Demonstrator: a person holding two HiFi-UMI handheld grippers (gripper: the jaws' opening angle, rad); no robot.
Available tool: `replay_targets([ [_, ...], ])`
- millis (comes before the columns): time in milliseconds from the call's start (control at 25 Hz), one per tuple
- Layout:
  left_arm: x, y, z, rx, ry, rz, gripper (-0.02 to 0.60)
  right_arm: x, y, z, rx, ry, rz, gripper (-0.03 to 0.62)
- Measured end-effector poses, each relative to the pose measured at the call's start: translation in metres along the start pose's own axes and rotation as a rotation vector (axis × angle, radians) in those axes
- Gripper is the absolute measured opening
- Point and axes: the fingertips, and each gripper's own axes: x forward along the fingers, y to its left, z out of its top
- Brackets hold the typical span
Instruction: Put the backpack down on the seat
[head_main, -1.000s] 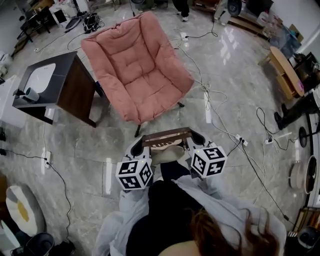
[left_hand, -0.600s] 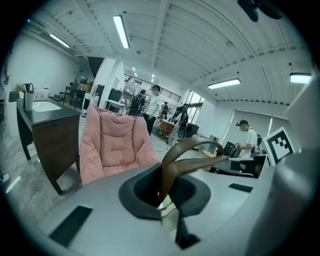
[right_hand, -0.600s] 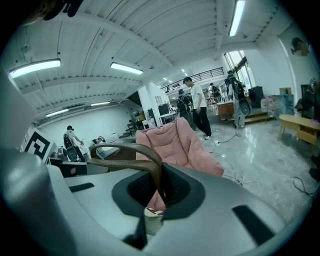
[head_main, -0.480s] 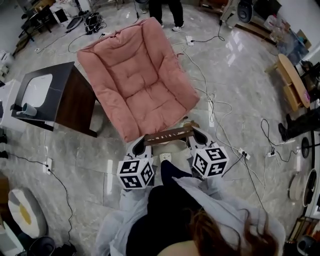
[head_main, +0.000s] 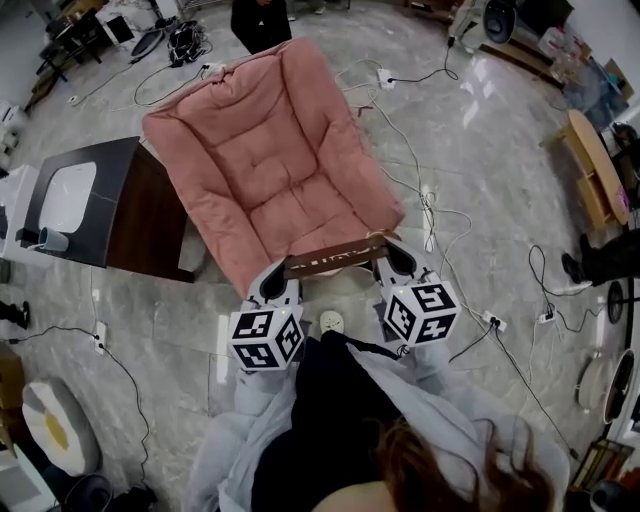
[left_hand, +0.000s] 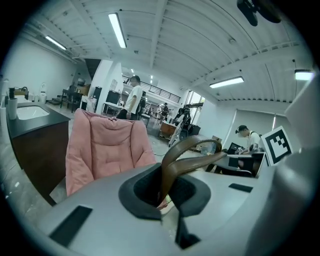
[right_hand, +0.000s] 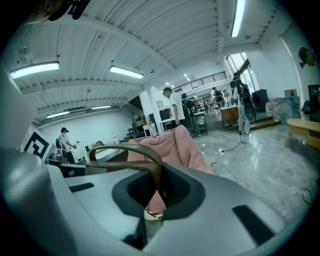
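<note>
A pink cushioned chair stands right in front of me, its front edge just under my grippers. A brown backpack strap is stretched level between them. My left gripper is shut on the strap's left end, and my right gripper is shut on its right end. The bag's body hangs below the strap and is hidden. The chair's back rises ahead in the left gripper view, and the same chair shows in the right gripper view.
A dark table with a white top and a cup stands left of the chair. Cables trail over the shiny floor on the right. A person stands behind the chair. A wooden bench is far right.
Both grippers, with the strap between them, have moved forward to the chair's front edge. The person behind the chair has walked to the left.
</note>
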Motion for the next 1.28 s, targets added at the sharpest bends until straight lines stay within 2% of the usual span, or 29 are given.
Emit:
replay_targets([
  [320,0.026,0.011,0.005,-0.010,0.040,0.016,0.025,0.034,-0.013,0.008,0.025,0.025,0.006,0.018],
  [600,0.054,0.036,0.007,-0.039,0.070,0.029,0.025,0.077,-0.019,0.012,0.017,0.062,0.016,0.018],
  [880,0.093,0.073,0.009,-0.116,0.111,0.070,0.025,0.134,-0.027,0.017,-0.011,0.142,0.036,0.018],
  [1280,0.164,0.139,0.035,-0.158,0.137,0.119,0.025,0.234,-0.035,0.038,-0.054,0.223,0.074,0.018],
])
